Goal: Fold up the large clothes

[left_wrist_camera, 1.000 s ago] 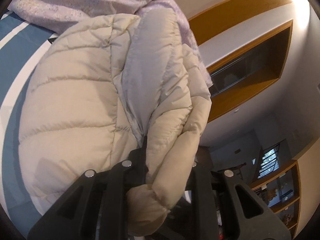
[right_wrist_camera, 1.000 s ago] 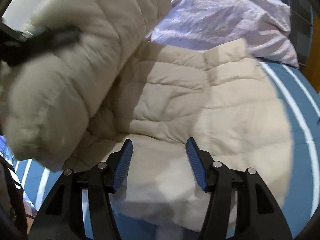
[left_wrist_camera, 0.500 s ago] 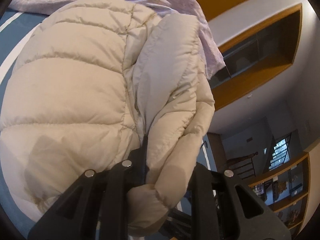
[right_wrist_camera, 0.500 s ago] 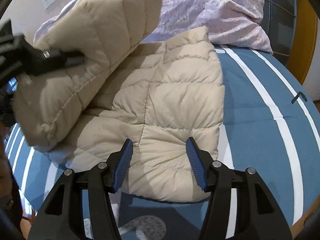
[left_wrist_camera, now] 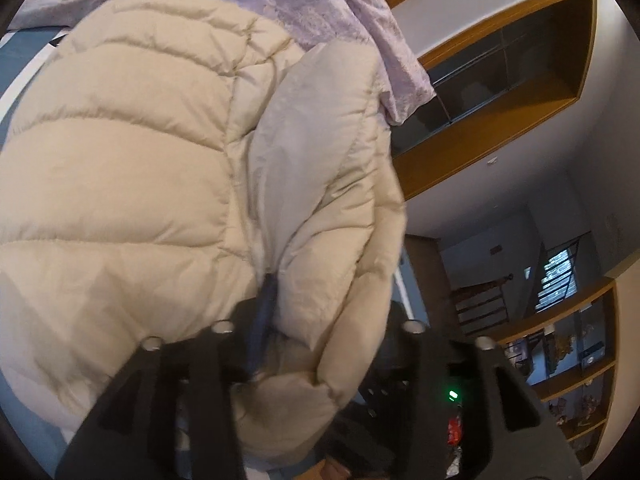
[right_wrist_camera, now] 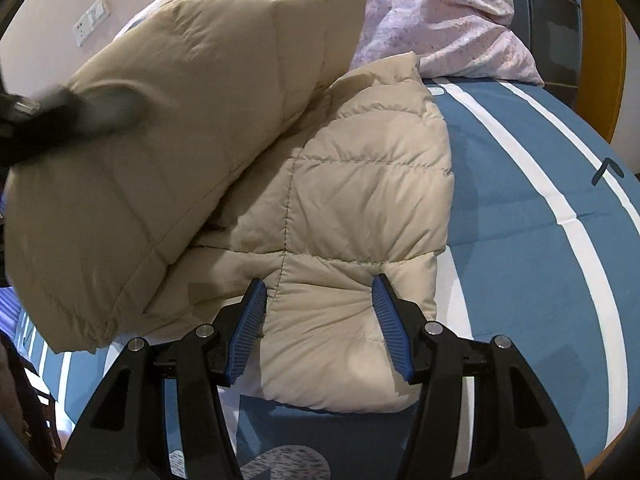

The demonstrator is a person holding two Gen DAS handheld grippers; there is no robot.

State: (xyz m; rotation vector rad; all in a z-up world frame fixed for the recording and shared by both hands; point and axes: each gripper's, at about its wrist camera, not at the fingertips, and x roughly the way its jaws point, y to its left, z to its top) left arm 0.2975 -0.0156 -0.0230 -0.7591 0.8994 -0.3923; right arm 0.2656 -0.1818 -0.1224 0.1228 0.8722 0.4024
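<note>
On the blue white-striped bed [right_wrist_camera: 520, 184], the left gripper [left_wrist_camera: 320, 320] is opening around the beige quilted down jacket's [right_wrist_camera: 360, 200] lifted flap; the right gripper [right_wrist_camera: 320, 320] hangs half-wide, empty, above its hem.

You are in a bedroom of a home. Beyond your right fingers [right_wrist_camera: 390, 330] lies a bed [right_wrist_camera: 520, 200] with a blue cover crossed by white stripes, and a rumpled lilac duvet [right_wrist_camera: 440, 16] is heaped at its far end. Up and to the left of those fingers, a white wall socket plate [right_wrist_camera: 91, 20] sits on a pale wall. To the right of your left fingers [left_wrist_camera: 262, 320], wood-trimmed wall recesses [left_wrist_camera: 500, 92] line the wall, open shelves [left_wrist_camera: 576, 364] hold small ornaments, and a staircase railing [left_wrist_camera: 558, 272] shows through a doorway.
</note>
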